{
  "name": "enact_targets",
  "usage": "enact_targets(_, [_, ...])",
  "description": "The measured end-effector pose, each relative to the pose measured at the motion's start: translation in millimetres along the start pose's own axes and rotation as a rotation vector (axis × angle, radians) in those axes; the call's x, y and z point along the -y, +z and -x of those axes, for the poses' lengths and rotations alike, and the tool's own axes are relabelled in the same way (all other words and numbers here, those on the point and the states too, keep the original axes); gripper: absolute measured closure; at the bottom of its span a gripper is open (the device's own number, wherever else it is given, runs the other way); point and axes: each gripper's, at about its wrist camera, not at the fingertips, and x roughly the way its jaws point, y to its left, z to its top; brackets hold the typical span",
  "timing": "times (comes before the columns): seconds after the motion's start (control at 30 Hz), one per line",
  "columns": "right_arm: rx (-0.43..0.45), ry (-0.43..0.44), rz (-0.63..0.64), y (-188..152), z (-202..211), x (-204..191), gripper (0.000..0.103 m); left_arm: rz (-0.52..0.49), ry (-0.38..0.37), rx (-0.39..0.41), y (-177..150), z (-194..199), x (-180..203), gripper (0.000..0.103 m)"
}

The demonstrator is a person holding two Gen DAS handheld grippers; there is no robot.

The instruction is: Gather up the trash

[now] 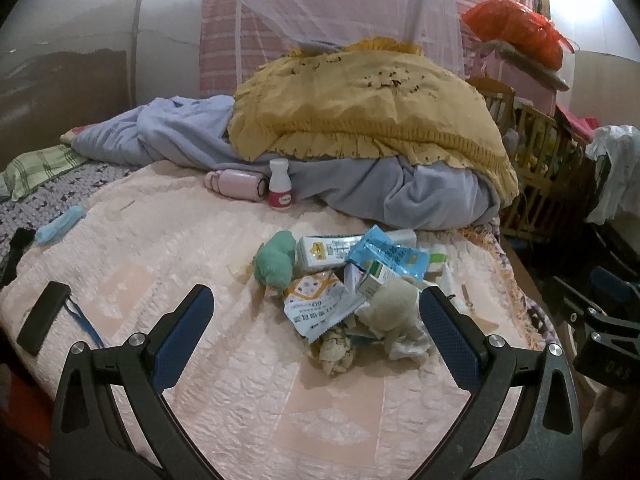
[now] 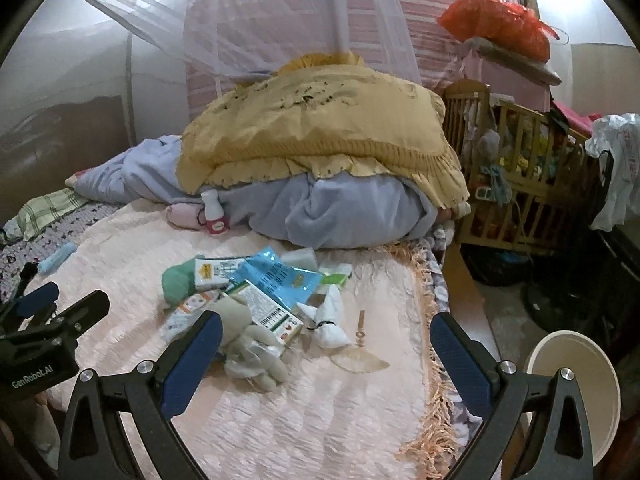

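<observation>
Two grippers, left gripper [image 1: 316, 312] and right gripper [image 2: 326, 334], hover with jaws spread wide and empty above the pink bedspread [image 1: 200, 248]. Trash pile [image 1: 352, 280] lies mid-bed, near them; white bin [image 2: 576, 384] stands right.

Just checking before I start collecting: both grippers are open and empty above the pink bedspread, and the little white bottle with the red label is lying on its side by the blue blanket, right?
Not quite. The left wrist view shows the white bottle standing upright, not lying down. The rest holds.
</observation>
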Motion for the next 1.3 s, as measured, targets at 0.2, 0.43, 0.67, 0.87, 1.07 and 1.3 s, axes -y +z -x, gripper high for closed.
enact_targets(0.2, [0.028, -0.003, 0.01, 1.3, 4.7, -4.1, 0.0, -0.015, 0.013, 0.016, 2.3, 3.0, 1.7, 0.001])
enact_targets(0.43, [0.035, 0.004, -0.001, 2.9, 6.7, -2.8, 0.0, -0.019, 0.018, 0.036, 5.9, 5.5, 4.2, 0.001])
enact_targets(0.67, [0.053, 0.004, 0.001, 5.0, 9.5, -5.5, 0.0, -0.035, 0.013, 0.036, 7.3, 5.9, 7.3, 0.001])
enact_targets(0.87, [0.056, 0.003, -0.001, 6.1, 9.8, -5.9, 0.0, -0.034, 0.008, 0.037, 8.9, 6.3, 8.7, 0.001])
enact_targets(1.07, [0.068, 0.007, -0.011, 7.1, 11.8, -4.6, 0.0, -0.035, 0.007, 0.038, 10.3, 6.4, 9.0, 0.001])
enact_targets(1.3, [0.073, 0.012, -0.019, 5.5, 13.8, -2.2, 0.0, -0.036, 0.007, 0.038, 11.3, 6.3, 9.9, 0.001])
